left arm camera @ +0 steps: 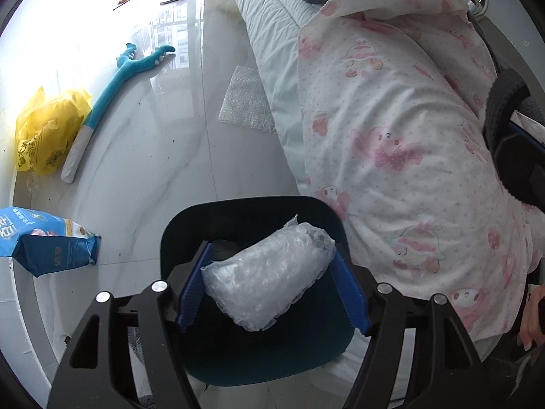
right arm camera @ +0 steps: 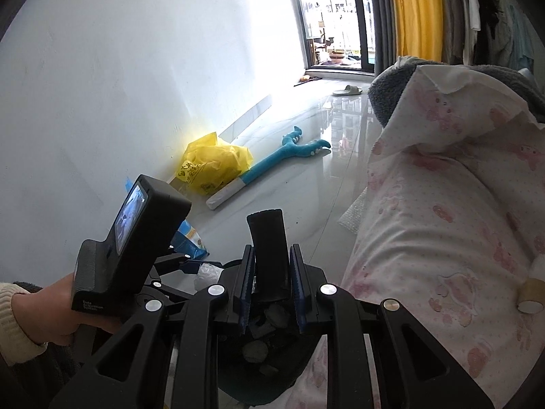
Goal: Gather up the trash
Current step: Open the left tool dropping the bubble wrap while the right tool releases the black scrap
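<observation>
Crumpled clear bubble wrap (left arm camera: pixel 269 276) (tongs (left arm camera: pixel 272 289) clamped).

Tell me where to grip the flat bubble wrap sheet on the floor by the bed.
Take the bubble wrap sheet by its free edge on the open-floor side, coming from the left: it lies flat, and its other side runs under the bed's white bedding. Probably pinch up a corner there.
</observation>
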